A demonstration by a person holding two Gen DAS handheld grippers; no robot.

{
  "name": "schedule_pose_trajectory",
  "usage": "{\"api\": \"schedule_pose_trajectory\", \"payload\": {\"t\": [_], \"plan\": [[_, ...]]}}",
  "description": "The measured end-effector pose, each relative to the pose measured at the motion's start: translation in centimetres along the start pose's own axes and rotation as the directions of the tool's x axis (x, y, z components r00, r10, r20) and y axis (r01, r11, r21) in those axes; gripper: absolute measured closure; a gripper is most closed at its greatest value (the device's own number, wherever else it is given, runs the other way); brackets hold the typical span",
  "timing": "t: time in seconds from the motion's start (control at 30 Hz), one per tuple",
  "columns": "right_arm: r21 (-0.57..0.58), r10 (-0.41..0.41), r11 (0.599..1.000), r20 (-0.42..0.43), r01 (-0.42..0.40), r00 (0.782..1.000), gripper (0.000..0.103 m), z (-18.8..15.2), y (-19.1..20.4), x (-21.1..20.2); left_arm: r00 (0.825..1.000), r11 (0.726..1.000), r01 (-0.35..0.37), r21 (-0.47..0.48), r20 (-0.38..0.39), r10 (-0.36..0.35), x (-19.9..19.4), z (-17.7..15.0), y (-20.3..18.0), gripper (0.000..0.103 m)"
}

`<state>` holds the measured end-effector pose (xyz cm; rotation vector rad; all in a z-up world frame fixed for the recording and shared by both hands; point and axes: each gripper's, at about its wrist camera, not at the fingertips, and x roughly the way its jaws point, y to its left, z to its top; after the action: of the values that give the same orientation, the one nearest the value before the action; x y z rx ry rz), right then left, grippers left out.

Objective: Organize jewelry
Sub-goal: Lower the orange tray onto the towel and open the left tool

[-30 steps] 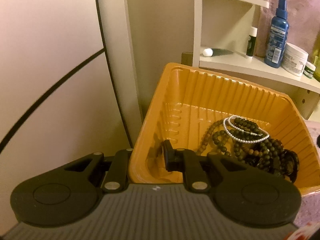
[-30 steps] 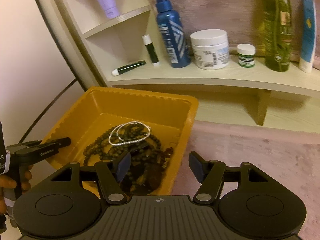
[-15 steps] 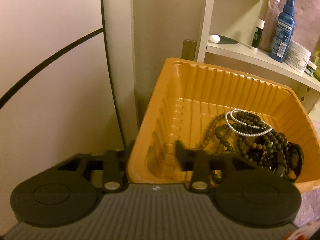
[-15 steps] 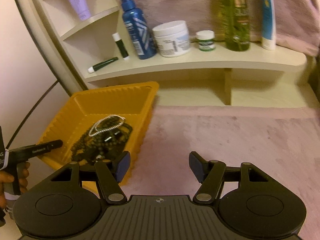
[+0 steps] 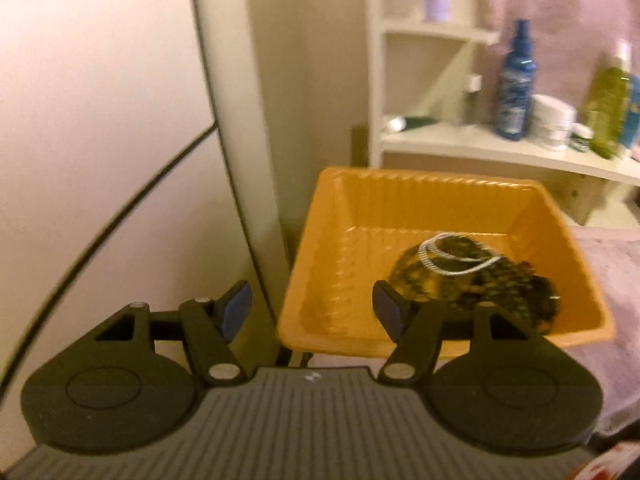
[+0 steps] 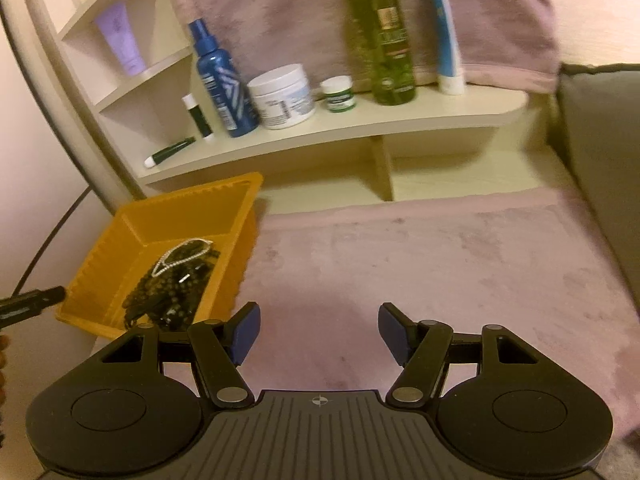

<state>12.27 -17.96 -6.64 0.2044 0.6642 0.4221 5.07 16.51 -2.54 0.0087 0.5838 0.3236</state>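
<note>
Orange tray corrals beaded jewelry by the wall | left tongs wide, empty, near rim | right tongs wide, empty, over pink fabric

Layout of the scene. The tray stands at the left edge of the fabric-covered surface, directly in front of the lower shelf. Inside the tray, a heap of beaded strands lies toward its right side, with a chain on top of the heap. On the lower shelf, left to right: a lying tube, a small stick, a spray bottle, a wide jar, a small jar, a tall bottle and a standing tube. Another tube stands on a higher shelf at left. A cloth hangs behind the bottles. A cushion lies at the far right.
</note>
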Motion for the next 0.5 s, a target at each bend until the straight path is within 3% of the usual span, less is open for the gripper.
{"api": "schedule_pose_trajectory", "payload": {"t": [0.2,0.5], "plan": [[-0.009,-0.019,1.000,0.017,0.019,1.000,0.038,-0.9,-0.3,-2.7,0.997,0.998,0.065,0.018,-0.030,-0.065,-4.1,0.7,-4.0,0.037],[-0.010,-0.025,1.000,0.020,0.025,1.000,0.038,-2.8,-0.3,-6.0,0.978,0.978,0.200,0.056,-0.068,-0.196,-7.6,-0.8,-10.6,0.037]]}}
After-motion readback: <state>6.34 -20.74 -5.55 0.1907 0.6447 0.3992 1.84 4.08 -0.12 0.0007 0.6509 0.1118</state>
